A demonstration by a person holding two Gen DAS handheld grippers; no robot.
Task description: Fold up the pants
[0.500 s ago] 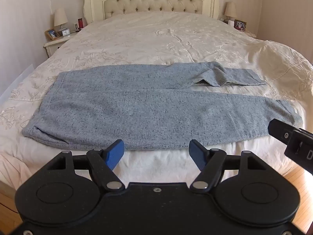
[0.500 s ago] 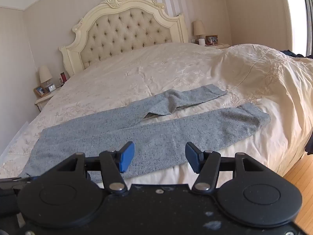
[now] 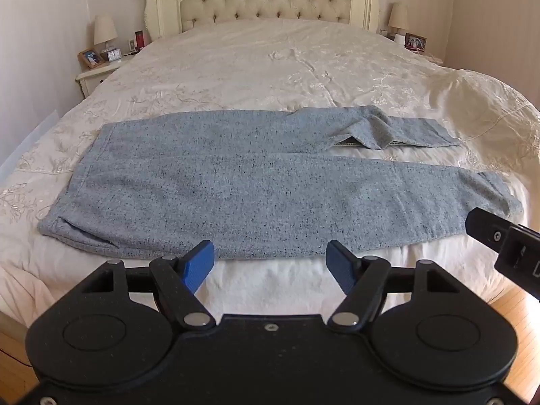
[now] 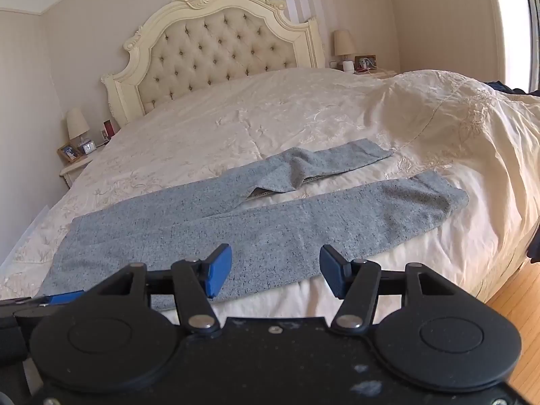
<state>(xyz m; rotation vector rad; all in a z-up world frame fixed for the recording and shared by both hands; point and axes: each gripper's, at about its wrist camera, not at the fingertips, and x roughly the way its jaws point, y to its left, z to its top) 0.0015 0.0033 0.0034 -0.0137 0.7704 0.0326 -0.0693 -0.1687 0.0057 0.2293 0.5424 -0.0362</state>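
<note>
Left gripper (image 3: 270,263): blue pads spread wide, nothing held, hovering off the near edge of the bed (image 3: 287,67). Right gripper (image 4: 275,275): likewise spread, nothing held. Grey pants (image 3: 253,185) are laid flat across the cream bedspread, waistband at left, legs running right; the far leg is rumpled and partly turned over near its middle.

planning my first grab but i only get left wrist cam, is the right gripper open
observer: yes, the right gripper is open, with nothing between its fingers.
operator: where is it pointing
observer: at the near edge of the pants, on the near leg; it is not touching the cloth.
operator: anything off to the right of the bed
observer: something dark lies on the bedspread at its far right, by a bright window; it is too small to identify.
</note>
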